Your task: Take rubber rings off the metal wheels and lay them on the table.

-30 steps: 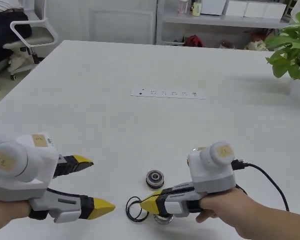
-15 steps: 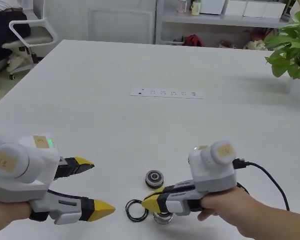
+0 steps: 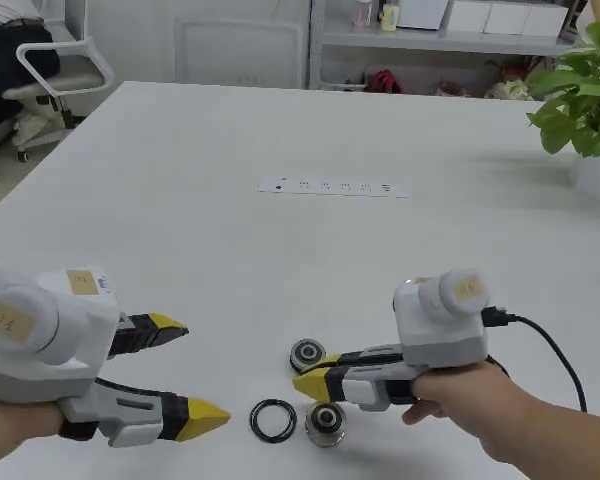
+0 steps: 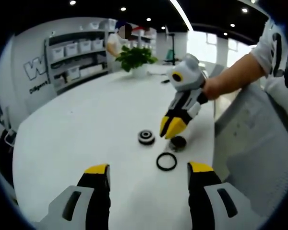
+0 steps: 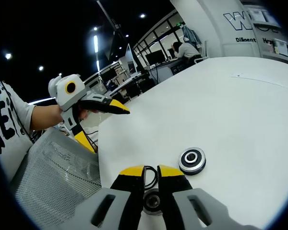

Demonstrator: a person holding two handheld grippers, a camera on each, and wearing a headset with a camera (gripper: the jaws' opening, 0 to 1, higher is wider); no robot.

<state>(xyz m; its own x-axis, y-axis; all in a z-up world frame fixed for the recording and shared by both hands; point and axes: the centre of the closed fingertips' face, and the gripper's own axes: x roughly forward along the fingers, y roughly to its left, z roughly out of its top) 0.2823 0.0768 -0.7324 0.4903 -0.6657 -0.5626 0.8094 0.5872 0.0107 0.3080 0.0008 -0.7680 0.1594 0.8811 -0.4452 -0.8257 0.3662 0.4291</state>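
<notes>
Status: partly complete, as judged from the objects in view.

Done: one rubber ring (image 3: 273, 420) is off its wheel and lies flat on the table (image 3: 230, 250); in the head view it sits just to the side of the right gripper's tips, between the two grippers, and touches neither. The bare metal wheel (image 3: 325, 422) stands just beside that ring; in the right gripper view it lies directly beneath the jaws, with the ring partly hidden behind them.

Left to do: the ringed metal wheel (image 3: 308, 354) carries a dark band around its rim (taken to be its rubber ring, not yet removed); it rests just ahead of the right gripper's tips and a little to one side, close to the bare wheel but apart from it. Two wheels are in view, so one of two looks finished.

Tool state:
- right gripper (image 3: 315, 382): jaws brought together, nothing clamped between them; tips poised above the table between the two wheels.
- left gripper (image 3: 185, 370): jaws spread wide and empty; held well back from the parts, with the ring ahead of it and nearer one jaw in the left gripper view.

Next requirement, as a judgement: the right gripper's jaws must part before they can take the band on the ringed metal wheel; the left gripper is free to steady the hub.
</notes>
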